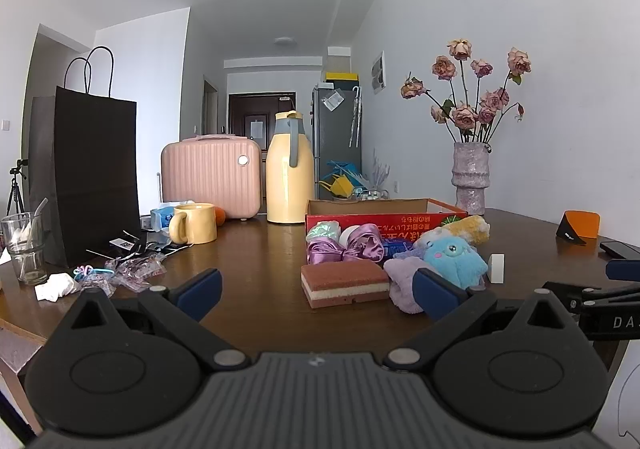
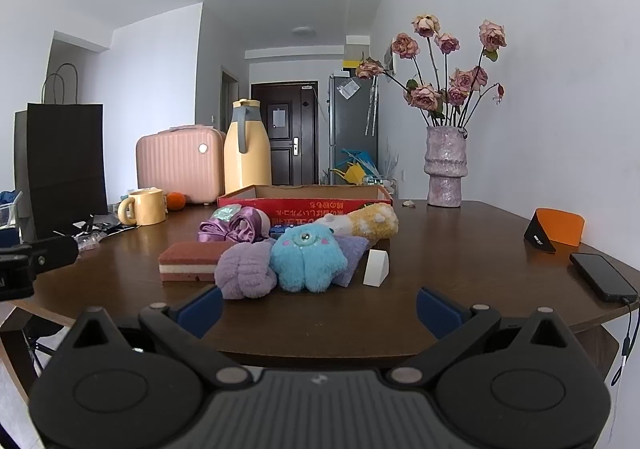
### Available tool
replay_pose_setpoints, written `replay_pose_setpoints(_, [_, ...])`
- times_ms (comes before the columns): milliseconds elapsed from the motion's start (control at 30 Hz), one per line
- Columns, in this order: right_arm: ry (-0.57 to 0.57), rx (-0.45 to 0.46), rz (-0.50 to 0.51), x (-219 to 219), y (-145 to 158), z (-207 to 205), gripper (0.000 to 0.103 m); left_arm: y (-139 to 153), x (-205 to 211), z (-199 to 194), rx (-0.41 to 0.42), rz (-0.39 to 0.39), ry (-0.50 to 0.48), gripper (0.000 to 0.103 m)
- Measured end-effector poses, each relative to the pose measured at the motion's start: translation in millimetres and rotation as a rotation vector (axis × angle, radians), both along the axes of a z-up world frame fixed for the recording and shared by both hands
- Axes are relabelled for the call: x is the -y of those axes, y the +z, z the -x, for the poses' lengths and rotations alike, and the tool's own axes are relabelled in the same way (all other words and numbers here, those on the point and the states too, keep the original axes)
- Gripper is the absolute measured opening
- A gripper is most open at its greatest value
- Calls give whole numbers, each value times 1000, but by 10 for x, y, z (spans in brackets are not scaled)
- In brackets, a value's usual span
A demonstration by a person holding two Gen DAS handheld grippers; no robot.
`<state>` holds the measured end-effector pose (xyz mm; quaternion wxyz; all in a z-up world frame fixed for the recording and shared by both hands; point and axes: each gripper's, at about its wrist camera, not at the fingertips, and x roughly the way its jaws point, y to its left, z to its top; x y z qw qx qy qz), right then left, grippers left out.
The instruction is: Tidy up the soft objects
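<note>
Even, soft daylight fills both wrist views; white walls read bright, with no harsh glare. The dark table (image 2: 460, 245) carries a dull sheen and faint shadows beneath objects. Fisheye curvature bends lines towards dark corners; focus is sharp throughout.

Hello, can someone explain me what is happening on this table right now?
Nothing is held yet. The left gripper and right gripper are both open, low at the near edge of the table. Ahead, a blue plush toy, a purple knot and a layered sponge lie in front of an open red box.
</note>
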<state>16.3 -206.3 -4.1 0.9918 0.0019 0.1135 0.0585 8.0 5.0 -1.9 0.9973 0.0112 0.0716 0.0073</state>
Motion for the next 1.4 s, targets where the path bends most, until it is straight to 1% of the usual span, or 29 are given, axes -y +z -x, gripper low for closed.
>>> replay_pose_setpoints(200, [2,-7,-5,0,-6,-1,103,-5,1,-8,-4,-2,-3,103])
replay_pose_setpoints(333, [-1,2,-22,26,-73,-19,103,-66,11,-44,-9,-17,-21,103])
replay_pose_setpoints(400, [-17,-8,-19,32,-142,-65,103,-112,11,-110,-43,-5,-21,103])
replay_pose_setpoints(433, [-21,-16,-14,36,-166,-86,103,-125,2,-155,-58,8,-37,103])
replay_pose_setpoints(467, [-17,-15,-18,48,-184,-103,103,-138,0,-204,-68,15,-51,103])
replay_pose_setpoints(533, [22,-13,-46,100,-216,-155,103,-155,-9,-286,-71,21,-31,103])
replay_pose_setpoints(567, [61,-17,-74,137,-232,-208,103,-165,-15,-335,-76,23,-19,103])
replay_pose_setpoints(667, [104,-78,-141,200,-256,-430,103,-206,-29,-498,-104,32,-10,103])
replay_pose_setpoints(700, [123,-108,-145,192,-240,-533,103,-217,-28,-564,-118,34,-10,103])
replay_pose_setpoints(800, [150,-159,-138,114,-188,-804,103,-219,-28,-754,-145,34,-9,103])
replay_pose_setpoints(867, [183,-178,-158,37,-159,-992,101,-209,-32,-905,-148,28,-21,103])
replay_pose_setpoints(933, [244,-184,-167,-84,-142,-1169,100,-197,-43,-1090,-155,19,-14,101])
replay_pose_setpoints(967, [269,-186,-150,-167,-141,-1244,97,-192,-56,-1172,-162,20,-8,100])
replay_pose_setpoints(1000, [288,-183,-127,-246,-148,-1295,89,-192,-72,-1270,-175,22,-3,97])
replay_pose_setpoints(1033, [300,-181,-96,-334,-154,-1353,85,-197,-91,-1343,-186,24,2,94])
replay_pose_setpoints(1067, [302,-184,-64,-410,-169,-1416,78,-200,-107,-1422,-200,24,12,93])
replay_pose_setpoints(1100, [302,-192,-40,-480,-185,-1486,73,-203,-127,-1487,-210,23,21,93])
replay_pose_setpoints(1133, [302,-197,-35,-526,-197,-1535,71,-210,-150,-1531,-215,22,31,93])
replay_pose_setpoints(1167, [311,-201,-45,-546,-206,-1573,67,-222,-179,-1557,-217,21,39,93])
replay_pose_setpoints(1200, [332,-210,-59,-560,-217,-1611,55,-236,-200,-1579,-223,20,47,93])
replay_pose_setpoints(1233, [347,-220,-56,-575,-223,-1632,47,-246,-220,-1599,-231,21,51,93])
replay_pose_setpoints(1267, [358,-232,-41,-578,-231,-1646,42,-261,-236,-1606,-241,26,53,93])
replay_pose_setpoints(1400, [439,-222,-20,-400,-190,-1439,41,-310,-231,-1592,-279,56,30,92])
